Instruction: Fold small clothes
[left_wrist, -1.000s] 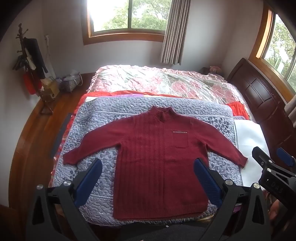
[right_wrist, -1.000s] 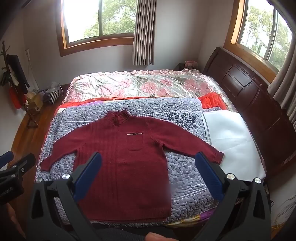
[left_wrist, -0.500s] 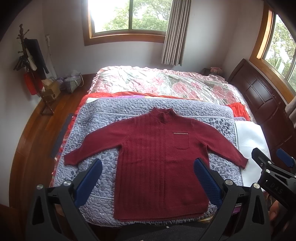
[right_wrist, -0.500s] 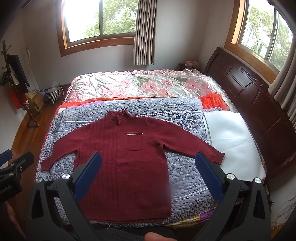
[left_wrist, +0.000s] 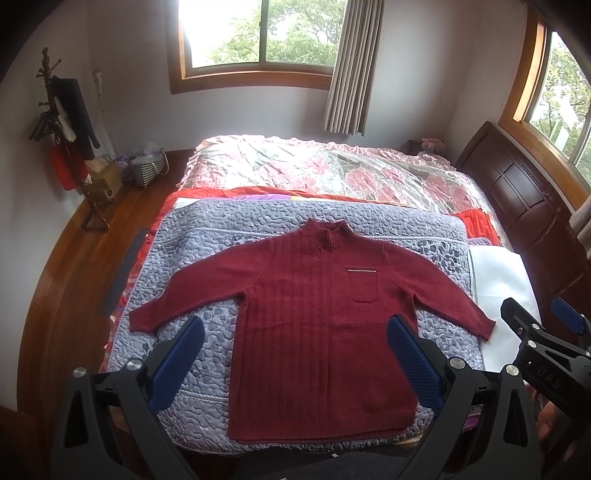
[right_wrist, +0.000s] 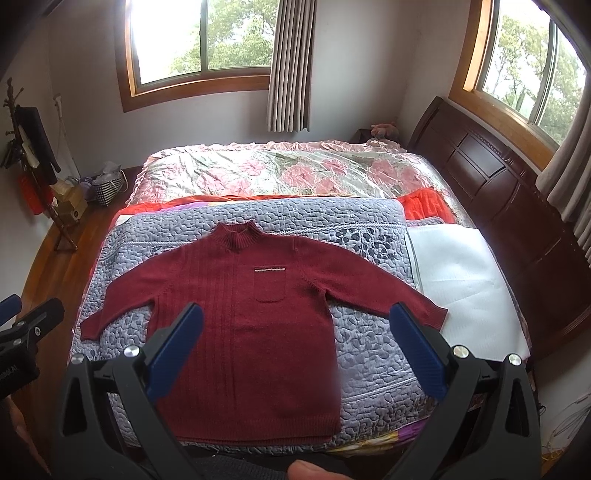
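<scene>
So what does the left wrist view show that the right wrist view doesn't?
Only the left wrist view shows the right claw from outside, at its right edge, and the dark strip lying on the floor left of the bed.

Only the right wrist view shows the left claw from outside, at its left edge, and the full white sheet to its right-hand edge.

Both show the red sweater lying flat and unfolded, sleeves spread, on the grey quilt, the floral bedspread beyond it, and both claws open and empty above the near edge.
</scene>
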